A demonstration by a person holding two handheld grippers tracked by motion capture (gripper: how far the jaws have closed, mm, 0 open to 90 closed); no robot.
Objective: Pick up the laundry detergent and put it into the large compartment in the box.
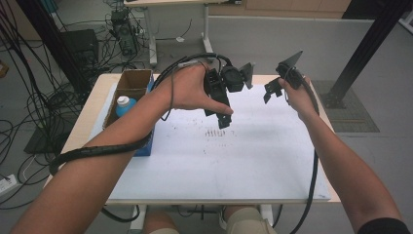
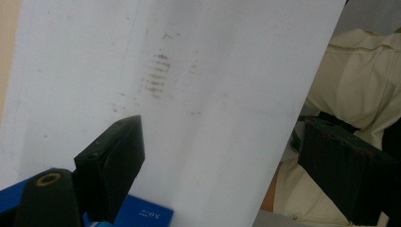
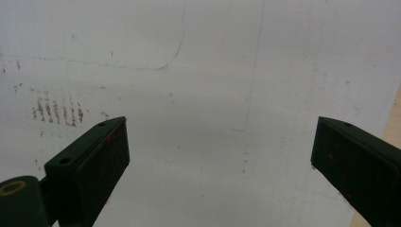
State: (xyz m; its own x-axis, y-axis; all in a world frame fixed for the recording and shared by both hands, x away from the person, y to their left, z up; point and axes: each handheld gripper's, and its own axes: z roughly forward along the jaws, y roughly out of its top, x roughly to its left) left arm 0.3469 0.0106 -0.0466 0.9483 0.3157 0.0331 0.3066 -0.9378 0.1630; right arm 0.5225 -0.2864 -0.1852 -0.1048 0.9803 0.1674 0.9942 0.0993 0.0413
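high view / left gripper (image 1: 221, 113): held up over the far middle of the bench, fingers pointing down, nothing between them
high view / left hand (image 1: 187, 87): wrapped round the gripper body, cable trailing back along the forearm
high view / right gripper (image 1: 272, 87): held up over the far right part of the bench, well apart from the left one, grey plate on top; finger gap hard to read from here
high view / right hand (image 1: 298, 97): grips it from the near side
high view / white sheet (image 1: 253, 161): covers most of the bench (image 1: 92, 105), bare apart from a patch of brown smudge marks (image 1: 214, 132) just below the left gripper
high view / cardboard box (image 1: 131, 83): far left of the bench, beside the sheet, open top
high view / bottle (image 1: 125, 105): white with blue cap, upright in the box
high view / blue box (image 1: 146, 146): against the near end of the cardboard box
left gripper view / fingers (image 2: 113, 161): spread fairly wide, empty; white sheet beneath, smudge marks above the left finger
left gripper view / blue box: corner visible at the bottom edge beside the left finger
left gripper view / person: light clothing past the sheet's edge on the right
right gripper view / fingers (image 3: 90, 161): wide apart, empty, above the sheet
right gripper view / smudge marks: at left, above the left finger; thin blue pen line (image 3: 118, 66) higher up
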